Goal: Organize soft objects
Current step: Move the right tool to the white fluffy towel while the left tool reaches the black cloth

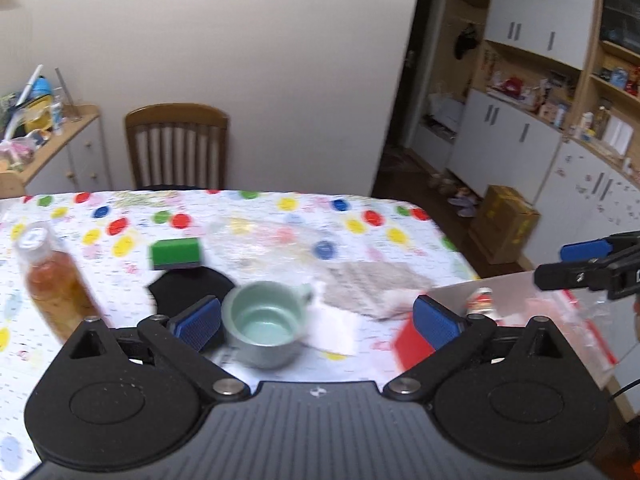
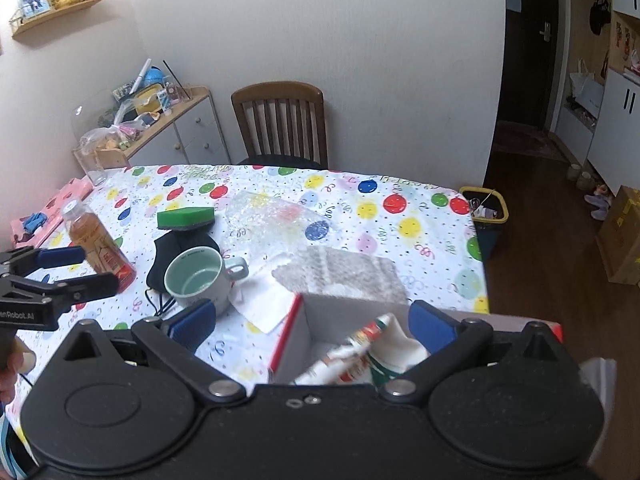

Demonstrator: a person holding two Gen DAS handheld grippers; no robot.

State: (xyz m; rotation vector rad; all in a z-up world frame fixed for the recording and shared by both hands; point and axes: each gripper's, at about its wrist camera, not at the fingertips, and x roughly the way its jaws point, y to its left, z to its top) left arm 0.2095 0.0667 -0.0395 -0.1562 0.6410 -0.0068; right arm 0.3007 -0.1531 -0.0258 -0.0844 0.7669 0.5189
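Left gripper [image 1: 316, 322]: jaws wide apart, nothing between them
Right gripper [image 2: 312, 326]: released too, above the box [image 2: 320, 320]
Sponge [image 2: 185, 217]: on the table [image 2: 420, 208], behind the mug [image 2: 198, 280]; probably light, squashy; take its long sides
Black mask [image 2: 162, 264]: limp; pinch an edge

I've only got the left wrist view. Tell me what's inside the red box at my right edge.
Observer: The box is open on top, and squeeze tubes lie inside it.
Operator: Check the floor around the table for a bin.
Observer: A yellow-rimmed bin stands on the floor by the far right corner of the table.
Operator: Look left, past the bottle.
Observer: A pink pack lies along the table's left edge, with something blue on it.
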